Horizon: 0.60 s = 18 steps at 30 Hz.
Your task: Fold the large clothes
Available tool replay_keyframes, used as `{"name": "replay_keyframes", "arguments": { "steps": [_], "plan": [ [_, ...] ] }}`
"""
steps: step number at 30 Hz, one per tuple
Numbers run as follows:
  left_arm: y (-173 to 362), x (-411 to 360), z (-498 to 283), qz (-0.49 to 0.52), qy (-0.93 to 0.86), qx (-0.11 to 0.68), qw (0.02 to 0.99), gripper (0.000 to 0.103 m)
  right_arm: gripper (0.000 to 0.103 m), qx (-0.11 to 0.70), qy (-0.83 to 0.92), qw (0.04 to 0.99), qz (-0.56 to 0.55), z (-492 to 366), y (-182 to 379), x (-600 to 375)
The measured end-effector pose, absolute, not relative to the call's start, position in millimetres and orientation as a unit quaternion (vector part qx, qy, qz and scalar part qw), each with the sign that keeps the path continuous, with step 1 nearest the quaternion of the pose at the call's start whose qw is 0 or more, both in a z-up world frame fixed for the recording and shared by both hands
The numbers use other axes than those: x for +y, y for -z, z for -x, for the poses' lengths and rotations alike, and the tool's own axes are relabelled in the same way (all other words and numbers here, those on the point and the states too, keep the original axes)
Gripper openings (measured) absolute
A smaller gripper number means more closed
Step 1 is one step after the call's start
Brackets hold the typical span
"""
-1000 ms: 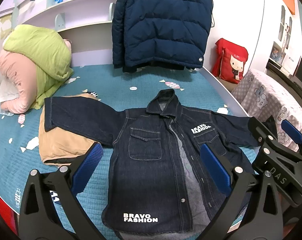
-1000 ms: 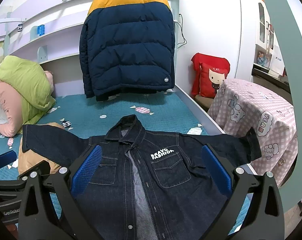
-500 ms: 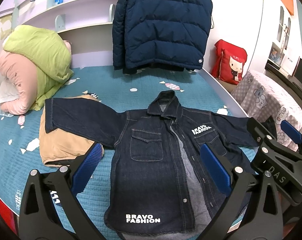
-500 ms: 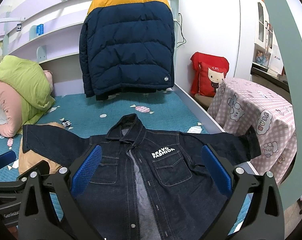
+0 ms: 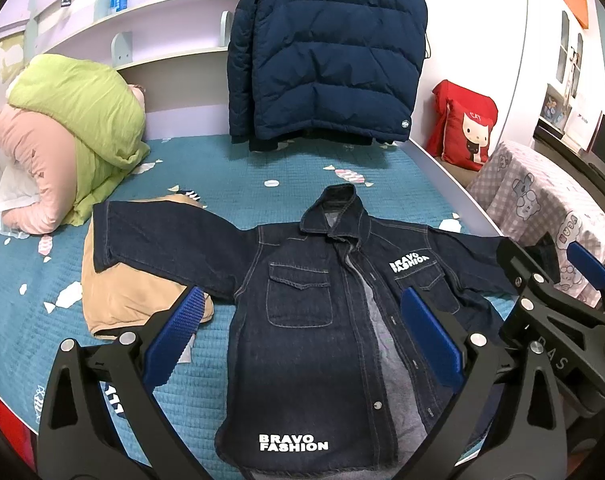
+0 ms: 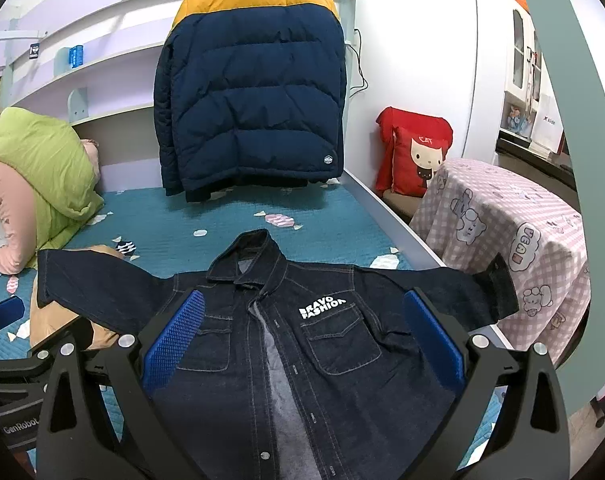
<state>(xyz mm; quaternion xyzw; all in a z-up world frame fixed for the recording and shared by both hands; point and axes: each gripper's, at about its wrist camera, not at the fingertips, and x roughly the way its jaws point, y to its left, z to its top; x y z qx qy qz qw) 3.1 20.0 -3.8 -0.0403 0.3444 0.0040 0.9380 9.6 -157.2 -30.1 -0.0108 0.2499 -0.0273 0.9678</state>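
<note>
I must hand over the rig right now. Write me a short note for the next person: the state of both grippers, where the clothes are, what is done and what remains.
Left hand-held gripper: open, holds nothing, hovers over the jacket's lower front.
Right hand-held gripper: open, holds nothing, hovers over the chest.
Denim jacket: lies flat, front up, on the teal bed cover, unbuttoned, both sleeves spread out. One sleeve lies over a tan garment; the other sleeve's cuff reaches past the bed edge toward the pink checked cloth.
Done: jacket laid out. No fold is visible.
Left: fold sleeves in, then the body.
</note>
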Motion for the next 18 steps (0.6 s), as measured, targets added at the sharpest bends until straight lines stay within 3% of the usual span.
{"name": "replay_keyframes", "arguments": {
  "steps": [18],
  "plan": [
    [12.0, 13.7, -13.5, 0.033, 0.000, 0.358, 0.933, 0.099, 0.096, 0.262, 0.029, 0.965, 0.004, -16.7, 34.3, -162.3]
  ]
}}
